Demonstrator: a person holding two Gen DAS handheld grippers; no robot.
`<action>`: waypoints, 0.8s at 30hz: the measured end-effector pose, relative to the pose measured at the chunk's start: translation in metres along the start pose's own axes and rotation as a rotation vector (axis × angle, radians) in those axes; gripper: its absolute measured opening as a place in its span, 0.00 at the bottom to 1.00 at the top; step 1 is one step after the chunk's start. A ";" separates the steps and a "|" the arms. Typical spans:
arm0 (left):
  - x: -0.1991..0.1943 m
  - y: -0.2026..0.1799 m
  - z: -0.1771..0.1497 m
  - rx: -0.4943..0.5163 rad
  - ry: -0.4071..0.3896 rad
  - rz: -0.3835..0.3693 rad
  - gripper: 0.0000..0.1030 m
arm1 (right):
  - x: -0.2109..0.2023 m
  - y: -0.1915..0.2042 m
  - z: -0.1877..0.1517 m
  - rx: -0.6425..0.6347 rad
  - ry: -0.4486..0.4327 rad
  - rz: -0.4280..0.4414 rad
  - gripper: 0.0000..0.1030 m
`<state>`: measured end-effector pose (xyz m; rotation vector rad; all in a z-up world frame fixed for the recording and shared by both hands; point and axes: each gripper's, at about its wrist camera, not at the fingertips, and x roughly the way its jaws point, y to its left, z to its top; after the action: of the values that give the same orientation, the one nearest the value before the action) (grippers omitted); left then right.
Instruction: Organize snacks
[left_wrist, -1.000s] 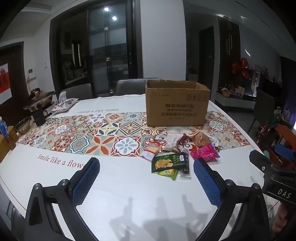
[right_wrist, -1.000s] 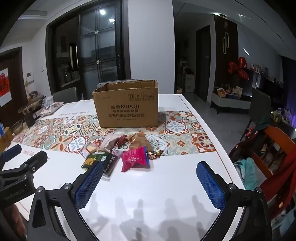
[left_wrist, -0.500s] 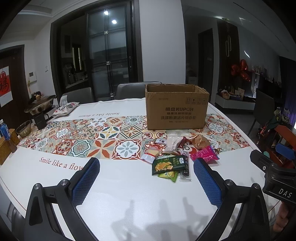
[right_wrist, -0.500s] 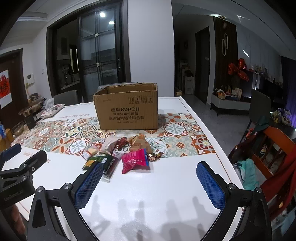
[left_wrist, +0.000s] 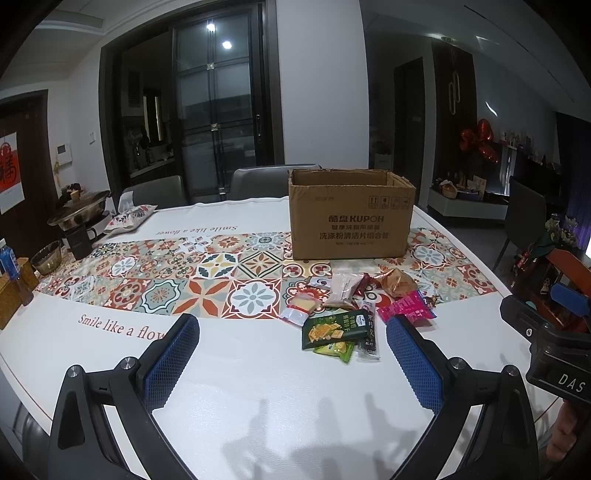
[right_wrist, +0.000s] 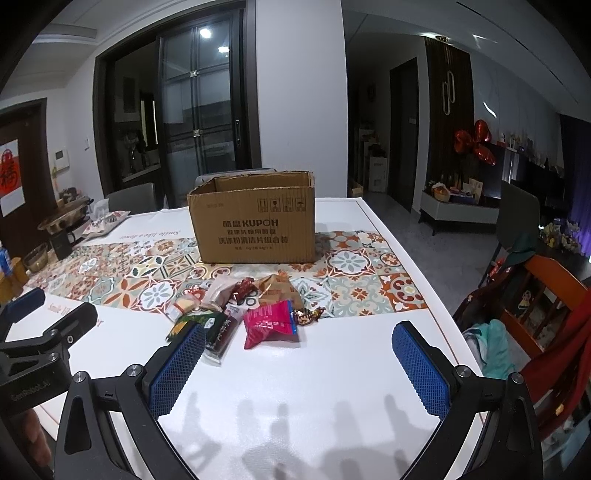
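A pile of snack packets lies on the table in front of an open cardboard box (left_wrist: 351, 218), which also shows in the right wrist view (right_wrist: 255, 221). The pile holds a dark green cracker packet (left_wrist: 334, 328), a pink packet (left_wrist: 406, 310) (right_wrist: 271, 325), a brown packet (left_wrist: 397, 282) and a pale packet (left_wrist: 343, 288). My left gripper (left_wrist: 291, 350) is open and empty, held above the white table short of the pile. My right gripper (right_wrist: 299, 362) is open and empty, just short of the pink packet.
The white table (left_wrist: 258, 387) has a patterned tile runner (left_wrist: 166, 273) across its middle. A pot (left_wrist: 79, 214), a mug (left_wrist: 79, 242), a glass bowl (left_wrist: 46, 256) and a bag (left_wrist: 129, 218) stand at the far left. An orange chair (right_wrist: 546, 295) stands right of the table.
Both grippers have lifted and tilted slightly, so the box and snack pile sit a little lower in both views. Both stay open and empty.
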<state>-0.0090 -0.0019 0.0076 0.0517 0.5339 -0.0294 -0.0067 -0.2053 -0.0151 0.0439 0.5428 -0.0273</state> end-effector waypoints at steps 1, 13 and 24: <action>0.000 0.000 0.000 0.000 0.000 0.000 1.00 | 0.000 0.000 0.000 0.000 0.000 0.000 0.99; -0.001 -0.001 0.000 -0.001 0.001 -0.003 1.00 | 0.000 0.000 0.000 0.001 0.000 0.000 0.99; 0.000 -0.001 0.000 -0.001 0.001 -0.002 1.00 | 0.000 0.000 -0.001 0.000 0.001 0.001 0.99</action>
<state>-0.0094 -0.0026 0.0074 0.0501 0.5352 -0.0315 -0.0074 -0.2052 -0.0161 0.0446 0.5439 -0.0265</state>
